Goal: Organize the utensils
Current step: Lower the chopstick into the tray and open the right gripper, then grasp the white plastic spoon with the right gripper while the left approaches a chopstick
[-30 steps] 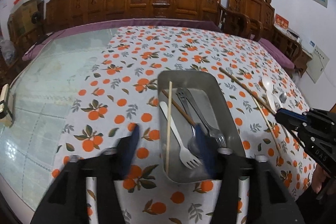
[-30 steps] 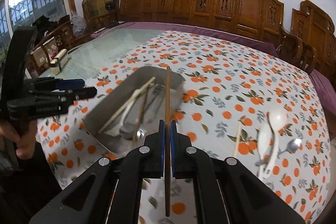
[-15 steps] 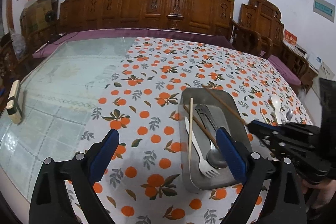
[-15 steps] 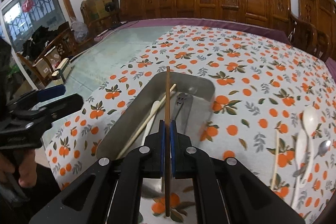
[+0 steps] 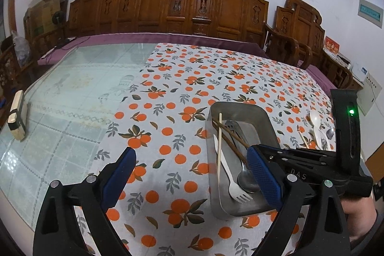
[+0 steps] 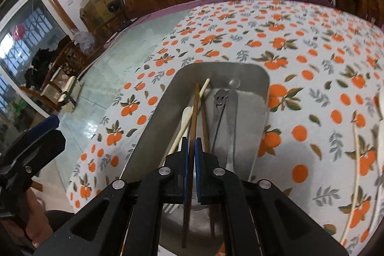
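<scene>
A metal tray (image 5: pixel 268 121) (image 6: pixel 258 78) sits on the orange-print tablecloth. In it lie a pale chopstick (image 5: pixel 219 140) (image 6: pixel 192 112), a dark chopstick (image 5: pixel 234 150) (image 6: pixel 205 122), a white plastic fork (image 5: pixel 231 180), a metal spoon and a metal fork (image 6: pixel 231 116). My right gripper (image 6: pixel 191 148) is shut on a second dark brown chopstick (image 6: pixel 195 107), held low over the tray with its tip inside. My left gripper (image 5: pixel 189 172) is open and empty, above the cloth at the tray's left.
On the cloth right of the tray lie a white spoon (image 5: pixel 315 121), a metal spoon (image 5: pixel 330 133) and a pale chopstick (image 6: pixel 357 160). A wooden block (image 5: pixel 16 116) lies on the glass tabletop at left. Carved wooden chairs line the far side.
My right gripper has moved down and forward over the tray, bringing the dark chopstick's tip into it. My left gripper has drawn back and up from the tray.
</scene>
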The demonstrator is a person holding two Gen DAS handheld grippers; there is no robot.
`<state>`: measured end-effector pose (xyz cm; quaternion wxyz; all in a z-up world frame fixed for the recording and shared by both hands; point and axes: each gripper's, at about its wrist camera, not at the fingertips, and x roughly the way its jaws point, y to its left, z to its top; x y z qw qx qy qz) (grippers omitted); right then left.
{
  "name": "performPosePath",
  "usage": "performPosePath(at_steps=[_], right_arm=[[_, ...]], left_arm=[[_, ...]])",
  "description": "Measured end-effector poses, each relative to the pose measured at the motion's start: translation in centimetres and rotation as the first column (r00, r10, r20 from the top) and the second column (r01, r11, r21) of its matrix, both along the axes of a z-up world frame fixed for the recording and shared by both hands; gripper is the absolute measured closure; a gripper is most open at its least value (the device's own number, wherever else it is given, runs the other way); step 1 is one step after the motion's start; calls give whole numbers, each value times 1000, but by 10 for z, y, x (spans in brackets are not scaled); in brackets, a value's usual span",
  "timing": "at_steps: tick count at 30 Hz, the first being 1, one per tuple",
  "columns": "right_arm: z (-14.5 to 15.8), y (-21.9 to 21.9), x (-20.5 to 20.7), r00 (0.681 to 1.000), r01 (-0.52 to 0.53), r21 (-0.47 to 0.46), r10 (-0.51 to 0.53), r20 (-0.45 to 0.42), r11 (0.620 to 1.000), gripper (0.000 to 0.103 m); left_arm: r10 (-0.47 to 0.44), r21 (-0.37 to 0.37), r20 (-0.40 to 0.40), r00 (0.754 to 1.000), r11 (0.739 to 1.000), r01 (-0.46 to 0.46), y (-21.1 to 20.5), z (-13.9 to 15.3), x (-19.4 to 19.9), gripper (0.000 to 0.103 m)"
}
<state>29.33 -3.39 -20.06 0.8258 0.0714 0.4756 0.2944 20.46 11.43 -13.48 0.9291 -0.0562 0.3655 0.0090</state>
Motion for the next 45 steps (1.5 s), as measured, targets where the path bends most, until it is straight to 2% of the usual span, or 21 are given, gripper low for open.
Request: performPosePath(at_steps=[4,8,16,19,27,31,39,42,45], right_arm=[[-2,-1,1,1000,-17,41,18,-21,999,93],[3,-3,-1,1000,-29,39,29,3,999,93],[27,-30,-16,986,-52,-51,59,156,997,93],[37,-51,-25,972,-56,-118,81,222,991,93],[47,-113,-36,947,-14,-214,81,310,977,93],[43,-150,-38,939,57,-221,24,344,974,83],[31,-233,-16,929,202,-186,-128,347,962,82],[25,-254,-9,924,248,-183,-176,340,951,82],[17,-262,-2,927,254,-195,-181,330,947,76]], left_arm=[[-1,0,0,1000,1000,1,0,0,0,13],[-3,5,-4,1000,1000,3,-1,-1,0,13],[-22,17,-7,1000,1000,22,-15,-4,2,13],[-41,25,-9,999,999,41,-25,-6,4,13],[-59,63,-7,998,996,59,-52,-10,6,13],[-60,67,-11,998,996,61,-60,-13,8,13],[-84,60,14,996,995,83,-73,-12,4,13],[-93,65,20,995,994,91,-79,-10,3,13],[-106,58,29,994,993,104,-86,-6,1,13]])
